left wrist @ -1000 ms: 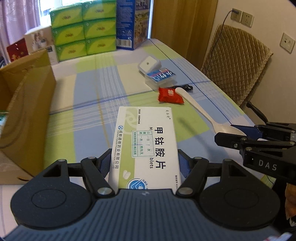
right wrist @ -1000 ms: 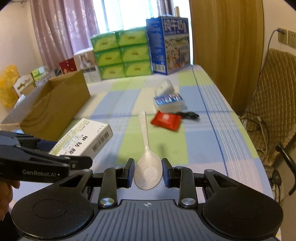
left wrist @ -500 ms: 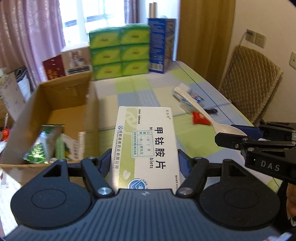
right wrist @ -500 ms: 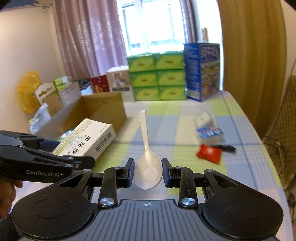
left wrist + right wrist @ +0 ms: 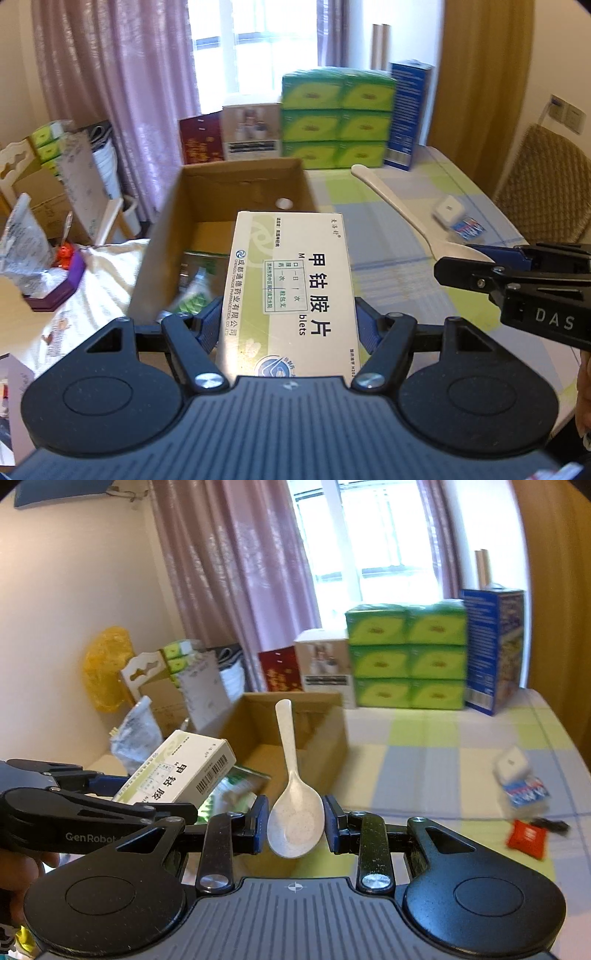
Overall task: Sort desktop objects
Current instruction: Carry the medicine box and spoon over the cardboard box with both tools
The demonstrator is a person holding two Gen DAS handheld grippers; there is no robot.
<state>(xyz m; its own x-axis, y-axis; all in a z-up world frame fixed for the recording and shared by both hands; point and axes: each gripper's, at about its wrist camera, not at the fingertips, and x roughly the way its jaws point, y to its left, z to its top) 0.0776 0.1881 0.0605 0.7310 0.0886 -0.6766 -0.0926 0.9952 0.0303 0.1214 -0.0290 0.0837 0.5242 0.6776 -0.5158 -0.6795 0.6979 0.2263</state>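
1. Holding the medicine box (image 5: 291,291) in my left tongs (image 5: 288,325), I have it clamped across its two long sides near the back end, so most of its length sticks out forward, above the near edge of the open cardboard box (image 5: 236,184).
2. It reads as light, stiff card with a smooth printed skin. I judge that gripping across the long sides is right, with modest pressure, since a hard squeeze could dent the walls and a loose one could let it slide.
3. My right tongs (image 5: 295,827) are closed on the bowl of a pale plastic spoon (image 5: 291,794), its handle pointing away toward the same cardboard box. The spoon looks rigid, light and slick; holding the rounded bowl is less secure than holding the flat handle, so it may pivot.
4. Inside the carton I can see green packets (image 5: 192,299) already lying on the floor, blurred, so both items seem bound for it.
5. On the counter (image 5: 424,753), well off to the right, lie a small white case (image 5: 511,762), a blue-and-white packet (image 5: 524,794) and a red sachet (image 5: 526,836), waiting to be sorted.
6. Behind them stand stacked green tissue boxes (image 5: 406,657) and a tall blue carton (image 5: 495,646).
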